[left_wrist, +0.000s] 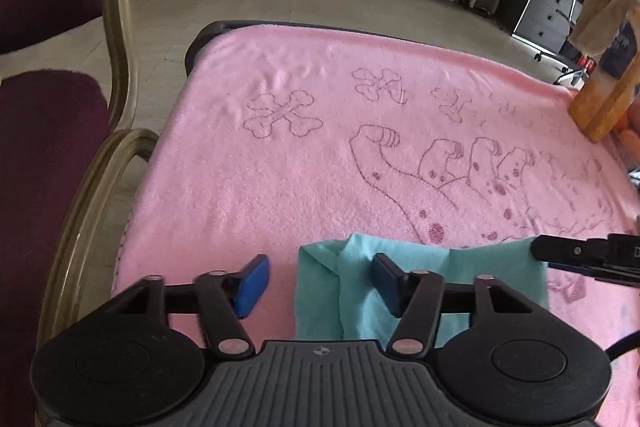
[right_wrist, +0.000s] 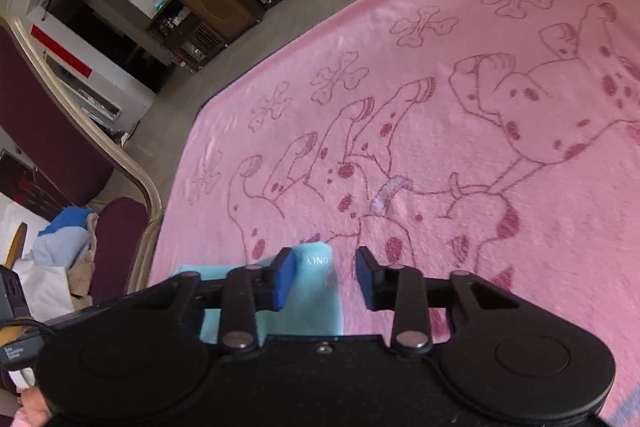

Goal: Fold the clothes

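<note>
My left gripper (left_wrist: 320, 281) has its fingers apart with nothing clamped, the teal cloth (left_wrist: 432, 279) lying bunched on the pink blanket (left_wrist: 280, 167) under my right-hand finger and running on past it; my right gripper (right_wrist: 326, 277) is also apart and empty, the cloth's corner between its fingers, nearer the left-hand one. The cloth looks thin, light and limp, so I judge it will sag and slide. Best hold: two adjacent corners or the hem, pinched through all layers.
</note>
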### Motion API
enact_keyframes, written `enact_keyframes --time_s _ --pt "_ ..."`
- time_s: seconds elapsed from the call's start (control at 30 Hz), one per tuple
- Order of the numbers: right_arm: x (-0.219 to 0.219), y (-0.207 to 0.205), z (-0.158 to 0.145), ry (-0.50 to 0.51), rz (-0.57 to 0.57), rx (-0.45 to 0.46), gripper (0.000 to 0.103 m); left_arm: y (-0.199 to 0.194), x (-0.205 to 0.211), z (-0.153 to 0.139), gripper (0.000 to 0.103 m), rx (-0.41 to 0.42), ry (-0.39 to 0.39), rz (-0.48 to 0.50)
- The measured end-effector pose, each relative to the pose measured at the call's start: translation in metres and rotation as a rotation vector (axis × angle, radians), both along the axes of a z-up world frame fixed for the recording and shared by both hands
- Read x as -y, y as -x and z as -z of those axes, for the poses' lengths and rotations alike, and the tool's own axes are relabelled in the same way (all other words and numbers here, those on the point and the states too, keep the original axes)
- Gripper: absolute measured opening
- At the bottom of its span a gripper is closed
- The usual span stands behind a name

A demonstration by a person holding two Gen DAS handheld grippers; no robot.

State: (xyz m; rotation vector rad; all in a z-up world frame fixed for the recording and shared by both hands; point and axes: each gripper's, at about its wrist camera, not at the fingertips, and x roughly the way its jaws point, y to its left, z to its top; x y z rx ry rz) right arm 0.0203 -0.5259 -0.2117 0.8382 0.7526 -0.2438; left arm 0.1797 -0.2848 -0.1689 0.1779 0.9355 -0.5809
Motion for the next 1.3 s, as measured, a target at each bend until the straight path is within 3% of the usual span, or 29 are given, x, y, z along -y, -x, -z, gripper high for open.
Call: enact_keyframes --time_s 0.03,0.1,0.17,0.33,0.37,0.43,0.47,0.5,0.63,0.7,0.8,0.9,0.97,1.07,1.1,1.13,1.23,1.3 --pt "0.0 -0.003 0.002 0.004 -0.001 0.0 0.027 0.001 0.001 0.0 0.014 0.006 -0.001 -0.01" --pt "-0.001 -0.009 0.005 0.009 -0.005 0.003 0.005 0.002 0.002 -0.001 0.008 0.016 -0.005 -0.034" --pt "-0.005 -0.012 0.005 0.059 -0.006 0.009 0.004 0.004 0.006 -0.001 0.008 0.038 -0.025 -0.059" --pt "-0.024 -0.019 0.007 0.261 -0.007 -0.007 0.002 0.009 0.016 0.008 0.012 0.094 -0.098 -0.093" --pt "-0.026 -0.021 0.007 0.283 -0.01 -0.015 0.003 0.01 0.018 0.009 0.016 0.111 -0.116 -0.096" --pt "-0.028 -0.024 0.001 0.314 -0.019 -0.049 0.004 0.01 0.013 0.005 0.036 0.118 -0.126 -0.128" --pt "-0.028 -0.023 -0.003 0.327 -0.018 -0.063 0.009 0.009 0.008 0.002 0.039 0.114 -0.119 -0.151" --pt "-0.027 -0.019 -0.008 0.337 -0.008 -0.071 0.014 0.008 0.002 -0.002 0.039 0.11 -0.113 -0.175" --pt "-0.017 0.009 -0.028 0.316 -0.003 -0.05 0.016 0.015 -0.026 -0.025 0.034 0.127 -0.114 -0.27" --pt "-0.013 0.025 -0.036 0.279 -0.019 -0.032 0.02 0.027 -0.036 -0.036 0.034 0.096 -0.066 -0.253" --pt "-0.014 0.039 -0.04 0.172 -0.083 0.012 0.02 0.051 -0.037 -0.039 0.031 -0.013 0.053 -0.115" --pt "-0.018 0.034 -0.026 -0.057 -0.172 0.043 0.02 0.068 -0.019 -0.023 0.028 -0.117 0.099 0.049" --pt "-0.022 0.022 -0.008 -0.203 -0.192 0.049 0.02 0.072 -0.007 -0.009 0.026 -0.137 0.085 0.089" --pt "-0.026 0.009 0.023 -0.338 -0.151 0.027 0.019 0.059 -0.017 -0.001 0.027 -0.164 0.102 0.026" --pt "-0.023 0.008 0.033 -0.38 -0.118 0.025 0.01 0.055 -0.02 0.002 0.022 -0.174 0.109 0.003" --pt "-0.019 0.01 0.043 -0.43 -0.085 0.03 0.008 0.05 -0.024 0.004 0.016 -0.183 0.116 -0.021" --pt "0.002 0.035 0.061 -0.538 0.069 0.078 0.0 0.035 -0.044 0.008 0.013 -0.259 0.164 -0.129" --pt "0.018 0.059 0.065 -0.583 0.199 0.104 0.0 0.035 -0.057 0.004 0.013 -0.25 0.151 -0.186"
